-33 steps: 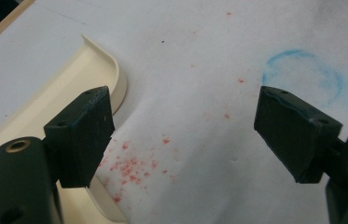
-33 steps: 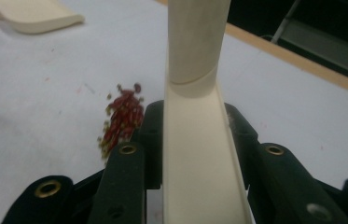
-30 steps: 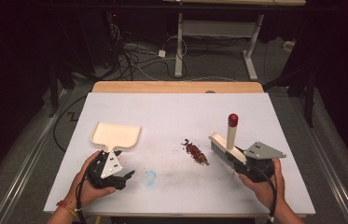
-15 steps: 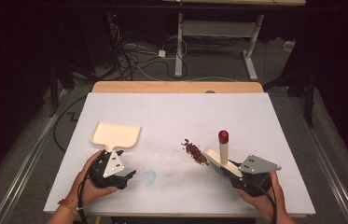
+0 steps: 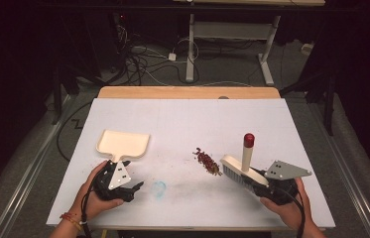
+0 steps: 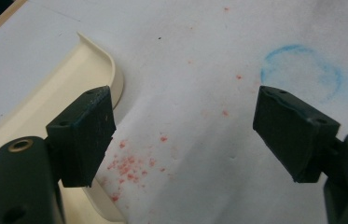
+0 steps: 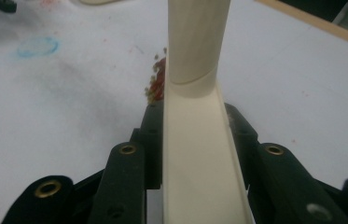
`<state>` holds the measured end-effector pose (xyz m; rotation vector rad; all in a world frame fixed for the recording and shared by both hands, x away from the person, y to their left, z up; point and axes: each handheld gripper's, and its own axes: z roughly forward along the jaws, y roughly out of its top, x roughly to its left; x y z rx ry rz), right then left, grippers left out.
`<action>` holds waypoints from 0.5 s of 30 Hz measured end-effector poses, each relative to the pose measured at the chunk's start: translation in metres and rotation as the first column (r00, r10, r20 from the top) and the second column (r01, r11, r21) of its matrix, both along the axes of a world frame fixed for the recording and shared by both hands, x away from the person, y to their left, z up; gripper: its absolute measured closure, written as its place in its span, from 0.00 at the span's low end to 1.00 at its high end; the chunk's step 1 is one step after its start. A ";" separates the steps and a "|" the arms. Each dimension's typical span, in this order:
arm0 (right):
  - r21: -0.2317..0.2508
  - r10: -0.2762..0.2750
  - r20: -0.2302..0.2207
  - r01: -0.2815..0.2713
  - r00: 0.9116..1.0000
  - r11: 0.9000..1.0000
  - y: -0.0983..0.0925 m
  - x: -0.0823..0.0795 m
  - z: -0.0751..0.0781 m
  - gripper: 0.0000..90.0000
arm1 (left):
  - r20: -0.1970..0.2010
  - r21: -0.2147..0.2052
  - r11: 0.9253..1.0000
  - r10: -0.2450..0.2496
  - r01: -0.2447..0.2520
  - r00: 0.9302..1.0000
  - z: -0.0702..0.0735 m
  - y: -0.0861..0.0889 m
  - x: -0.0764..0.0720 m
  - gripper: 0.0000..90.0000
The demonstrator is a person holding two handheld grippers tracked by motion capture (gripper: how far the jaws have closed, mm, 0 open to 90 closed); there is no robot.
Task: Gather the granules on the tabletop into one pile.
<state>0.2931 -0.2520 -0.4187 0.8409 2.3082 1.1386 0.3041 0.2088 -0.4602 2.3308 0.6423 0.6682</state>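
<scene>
A cream dustpan (image 5: pixel 123 143) lies flat on the white table (image 5: pixel 187 119) at the left. Its edge (image 6: pixel 45 102) runs beside one pad of my left gripper (image 6: pixel 185 135), which stands open over bare table just in front of the pan (image 5: pixel 132 187). My right gripper (image 5: pixel 261 179) is shut on the cream brush (image 5: pixel 234 169), whose red-tipped handle (image 5: pixel 248 140) stands up. The brush body (image 7: pixel 195 154) sits clamped between the jaws. A small pile of red crumbs (image 5: pixel 207 162) lies just left of the bristles, also visible past the brush (image 7: pixel 157 84).
A faint blue ring (image 5: pixel 159 188) is drawn on the table between the two grippers, close to the left gripper's pads (image 6: pixel 300 70). Red specks dot the surface near the dustpan. A wooden strip (image 5: pixel 187 92) borders the far edge. Desk legs and cables lie on the floor beyond.
The right hand dipped the brush down and left toward the crumbs, then drew it slightly back right and more upright. The left gripper and dustpan have kept still.
</scene>
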 end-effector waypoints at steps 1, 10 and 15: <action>-0.002 0.007 0.001 -0.007 1.000 1.000 -0.001 -0.002 0.000 0.75 | 0.000 -0.001 1.000 0.000 0.000 1.000 0.000 0.000 0.000 0.23; -0.013 0.064 -0.024 -0.064 0.998 0.998 0.016 -0.003 -0.002 0.75 | -0.006 0.005 1.000 -0.009 0.009 1.000 -0.001 -0.002 0.002 0.23; -0.036 0.060 0.001 -0.060 0.998 0.998 0.037 0.007 -0.003 0.75 | -0.007 0.006 1.000 -0.016 0.016 1.000 -0.001 -0.004 0.002 0.23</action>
